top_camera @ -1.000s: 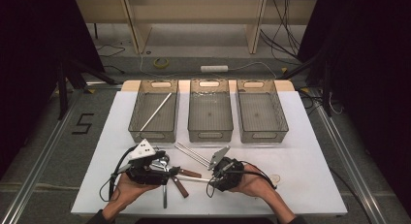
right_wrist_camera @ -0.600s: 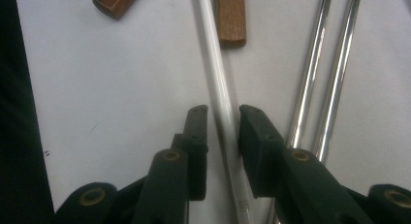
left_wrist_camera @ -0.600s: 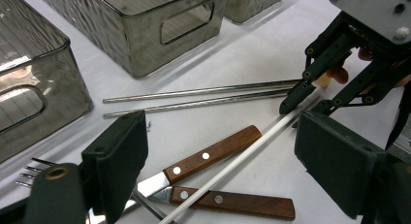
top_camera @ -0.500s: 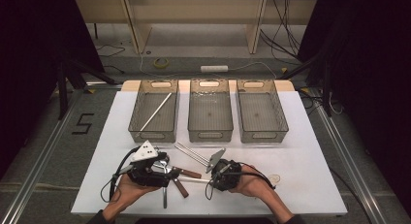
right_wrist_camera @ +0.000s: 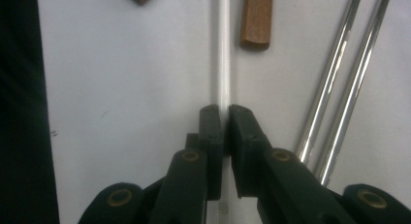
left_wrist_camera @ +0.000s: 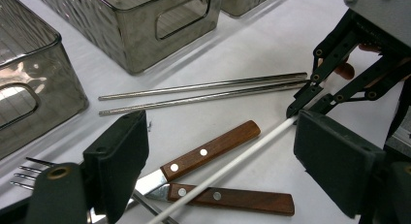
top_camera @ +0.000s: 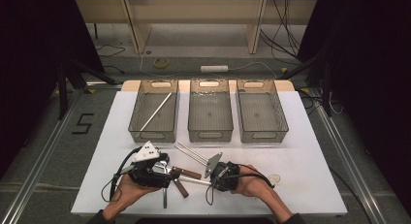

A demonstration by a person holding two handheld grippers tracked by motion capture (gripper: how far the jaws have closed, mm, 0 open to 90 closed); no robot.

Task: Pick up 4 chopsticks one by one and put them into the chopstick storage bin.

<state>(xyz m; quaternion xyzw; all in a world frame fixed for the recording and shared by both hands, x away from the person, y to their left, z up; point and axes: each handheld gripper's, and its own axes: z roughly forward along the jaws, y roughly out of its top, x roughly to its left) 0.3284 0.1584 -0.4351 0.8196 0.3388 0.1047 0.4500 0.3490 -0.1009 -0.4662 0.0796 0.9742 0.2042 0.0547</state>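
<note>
One white chopstick (right_wrist_camera: 224, 64) end between the right gripper (right_wrist_camera: 225, 118) fingers.

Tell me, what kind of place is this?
Probably a lab or recording workspace, not a kitchen. A white table stands on a bare floor with loose cables, three identical sorting bins sit in a row, and cutlery is handled with a handheld right gripper.

Both grippers are held low, facing each other: the left gripper (left_wrist_camera: 218, 151) is spread wide, the right gripper (right_wrist_camera: 226, 118) nearly closed.
</note>
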